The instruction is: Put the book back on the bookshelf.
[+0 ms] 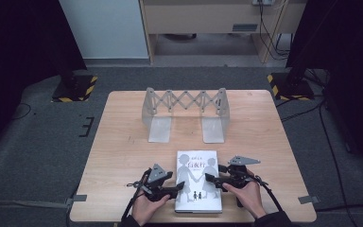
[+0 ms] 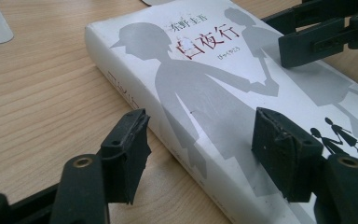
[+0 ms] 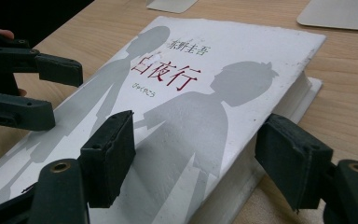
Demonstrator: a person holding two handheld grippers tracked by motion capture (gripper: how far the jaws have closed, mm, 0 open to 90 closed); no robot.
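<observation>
A thick white book (image 1: 197, 163) with grey figures and red characters on its cover lies flat near the table's front edge. My left gripper (image 1: 177, 190) is at the book's left side and my right gripper (image 1: 210, 179) at its right side. The left gripper (image 2: 200, 144) stands open astride the spine edge of the book (image 2: 205, 84), one jaw over the wood and one over the cover. The right gripper (image 3: 196, 144) is open astride the page edge of the book (image 3: 242, 46), where the front cover looks slightly raised. Neither gripper holds anything.
A grey metal expanding book rack (image 1: 185, 111) with two flat base plates stands at mid-table behind the book. The wooden table (image 1: 123, 142) has bare room on both sides. Stand bases with yellow-black stripes (image 1: 74, 88) sit on the floor beyond.
</observation>
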